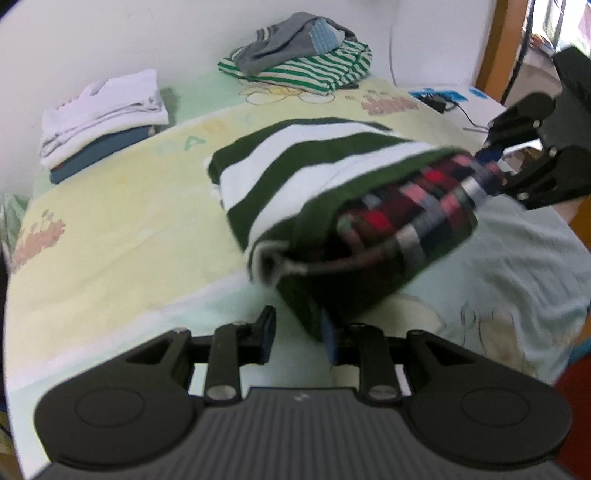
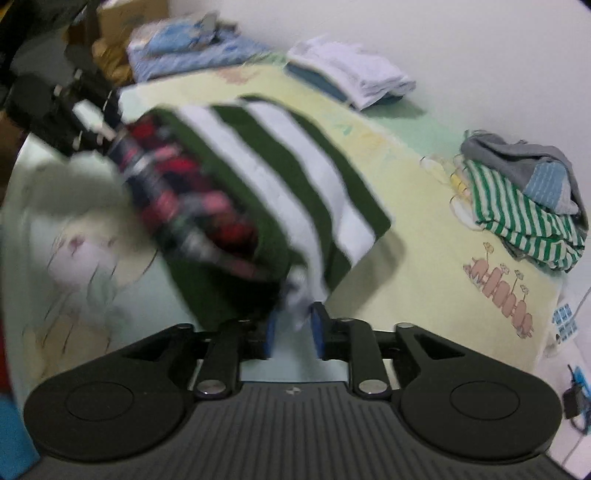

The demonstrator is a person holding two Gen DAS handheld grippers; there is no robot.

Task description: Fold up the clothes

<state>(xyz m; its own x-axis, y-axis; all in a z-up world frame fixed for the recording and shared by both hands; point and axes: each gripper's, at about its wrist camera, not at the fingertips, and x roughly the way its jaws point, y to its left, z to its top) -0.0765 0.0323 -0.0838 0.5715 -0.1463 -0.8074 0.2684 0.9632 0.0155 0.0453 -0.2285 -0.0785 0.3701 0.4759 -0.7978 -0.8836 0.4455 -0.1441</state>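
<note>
A folded dark green and white striped garment (image 1: 314, 177) with a red, navy and grey plaid inside (image 1: 406, 214) lies blurred across the bed's middle. My left gripper (image 1: 298, 338) is open at its near corner: the green edge rests by the right pad and the left pad stands clear. It shows again at the top left of the right wrist view as the left gripper (image 2: 110, 142), at the plaid end. My right gripper (image 2: 294, 334) is open, with a white corner of the garment (image 2: 295, 166) loose between its pads. In the left wrist view the right gripper (image 1: 493, 166) is at the plaid end.
The bed sheet (image 1: 110, 240) is pale yellow and mint with cartoon prints. Against the wall sit a white and blue folded stack (image 1: 103, 114) and a green-striped and grey heap (image 1: 303, 62). Light blue bedding (image 2: 192, 44) and a cardboard box (image 2: 125, 22) lie beyond. Cables (image 1: 439, 99) trail at the bed's edge.
</note>
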